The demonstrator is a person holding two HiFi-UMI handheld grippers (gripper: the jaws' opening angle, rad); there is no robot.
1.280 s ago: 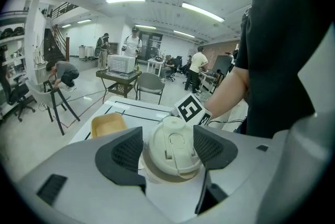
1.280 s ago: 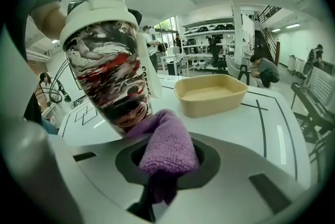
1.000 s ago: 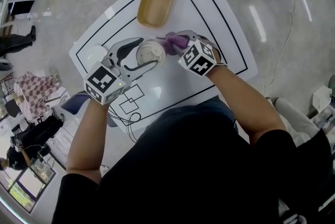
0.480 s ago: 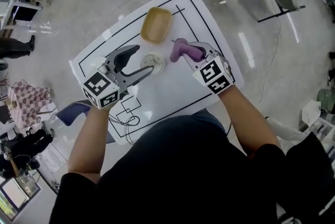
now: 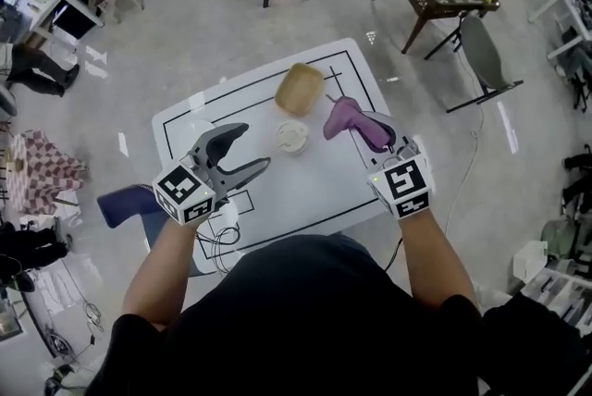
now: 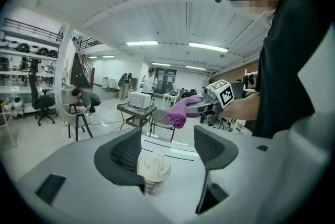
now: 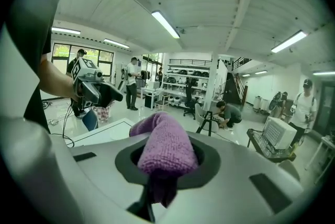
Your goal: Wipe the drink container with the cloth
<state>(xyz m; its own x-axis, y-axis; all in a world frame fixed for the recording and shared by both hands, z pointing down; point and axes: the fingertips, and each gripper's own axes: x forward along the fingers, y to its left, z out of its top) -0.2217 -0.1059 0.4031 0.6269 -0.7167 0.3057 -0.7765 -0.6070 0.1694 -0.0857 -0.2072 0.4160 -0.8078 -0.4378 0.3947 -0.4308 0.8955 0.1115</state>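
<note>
Head view: the left gripper [image 5: 254, 145] hangs wide and empty over the white table [image 5: 314, 186], where the lidded paper drink cup [image 5: 291, 137] stands. Left gripper view: cup unheld beyond the jaws. Right gripper view: the right gripper [image 7: 165, 164] clamps the purple knitted cloth [image 7: 165, 145]; wiped unsteadied, the cup could topple.

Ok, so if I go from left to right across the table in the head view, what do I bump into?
left gripper → drink container → purple cloth → right gripper. The tan tray sits right behind the drink container, so I left it out.
</note>
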